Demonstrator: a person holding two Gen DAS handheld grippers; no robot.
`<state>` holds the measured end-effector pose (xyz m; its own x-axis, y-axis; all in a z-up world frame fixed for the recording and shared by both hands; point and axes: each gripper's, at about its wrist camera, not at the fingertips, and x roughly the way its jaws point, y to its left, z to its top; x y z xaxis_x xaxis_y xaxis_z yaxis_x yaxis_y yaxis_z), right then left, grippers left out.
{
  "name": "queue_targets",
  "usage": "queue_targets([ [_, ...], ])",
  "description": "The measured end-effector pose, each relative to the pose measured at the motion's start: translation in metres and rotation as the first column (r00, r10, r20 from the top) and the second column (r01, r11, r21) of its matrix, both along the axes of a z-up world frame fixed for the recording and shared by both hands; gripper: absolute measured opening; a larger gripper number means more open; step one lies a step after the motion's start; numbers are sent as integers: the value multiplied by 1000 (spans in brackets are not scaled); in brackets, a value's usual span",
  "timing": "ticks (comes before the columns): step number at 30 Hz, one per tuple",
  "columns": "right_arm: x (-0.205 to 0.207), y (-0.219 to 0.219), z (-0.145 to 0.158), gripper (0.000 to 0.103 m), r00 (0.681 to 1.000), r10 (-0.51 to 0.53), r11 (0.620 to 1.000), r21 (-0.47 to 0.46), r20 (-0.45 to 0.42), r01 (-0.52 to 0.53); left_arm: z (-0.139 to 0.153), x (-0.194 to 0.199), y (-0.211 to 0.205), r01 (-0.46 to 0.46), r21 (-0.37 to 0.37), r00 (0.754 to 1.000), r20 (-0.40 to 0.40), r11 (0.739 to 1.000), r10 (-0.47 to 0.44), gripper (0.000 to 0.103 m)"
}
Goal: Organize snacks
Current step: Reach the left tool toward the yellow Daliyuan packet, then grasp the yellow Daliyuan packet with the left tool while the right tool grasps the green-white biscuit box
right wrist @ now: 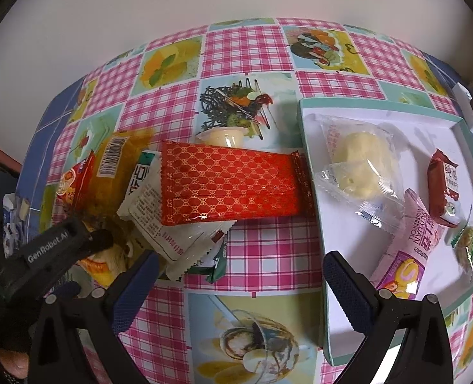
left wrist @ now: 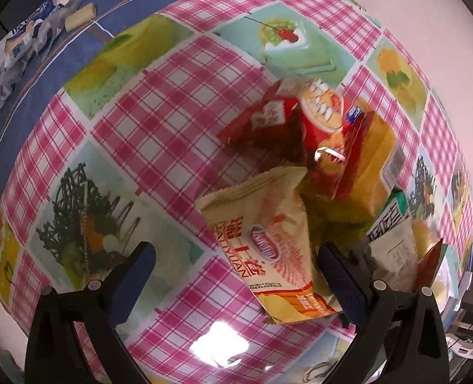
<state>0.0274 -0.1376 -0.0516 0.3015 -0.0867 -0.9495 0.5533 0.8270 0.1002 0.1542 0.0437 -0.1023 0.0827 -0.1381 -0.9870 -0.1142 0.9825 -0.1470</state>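
Roughly halfway: some snacks boxed, a pile left.

The box holds about five packets; the red packet and others lie on the tablecloth beside it. Right tongs gape empty just short of it; left tongs, wide too, straddle a beige packet, seemingly untouched.

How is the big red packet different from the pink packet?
The big red packet lies on the tablecloth, outside the box; the pink packet lies inside the box. The red packet has a gold lattice pattern; the pink packet has lettering and a cartoon picture. The red packet looks wider than the pink packet. Both are sealed and lying flat.
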Motion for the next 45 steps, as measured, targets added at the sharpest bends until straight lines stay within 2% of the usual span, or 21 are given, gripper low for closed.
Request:
queue_targets([
  [8,-2,-3,-1,103,1000,-11,1000,-1,-6,11,-2,-21,7,23,27,999,31,999,-24,103],
  [12,-2,-4,-2,103,1000,-17,1000,2,-7,17,-6,-33,0,65,56,998,5,996,-65,103],
  [18,0,-4,-3,103,1000,-19,1000,3,-7,19,-10,-37,-5,43,46,999,7,998,-44,103],
  [21,3,0,-3,103,1000,0,1000,-20,-13,0,-10,-39,-2,44,38,999,7,998,-44,103],
  [26,8,13,-5,103,998,55,998,-8,5,-55,-11,-40,2,57,44,998,2,997,-57,101],
  [28,11,18,-7,103,997,79,997,-13,5,-79,-9,-36,6,61,49,998,0,997,-61,96],
  [31,15,23,-12,100,995,102,994,-30,-11,-102,-4,-33,13,54,45,999,-4,998,-53,91],
  [35,18,27,-20,90,993,115,993,-36,-19,-116,1,-30,26,35,19,999,-6,999,-34,88],
  [37,20,29,-24,87,992,121,992,-36,-21,-121,8,-30,32,35,34,999,0,999,-35,77],
  [39,23,32,-27,87,991,134,990,-41,-22,-135,11,-28,39,40,34,999,5,999,-40,73],
  [45,32,46,-39,74,984,174,980,-95,-33,-177,17,-23,42,52,48,999,10,997,-52,72],
])
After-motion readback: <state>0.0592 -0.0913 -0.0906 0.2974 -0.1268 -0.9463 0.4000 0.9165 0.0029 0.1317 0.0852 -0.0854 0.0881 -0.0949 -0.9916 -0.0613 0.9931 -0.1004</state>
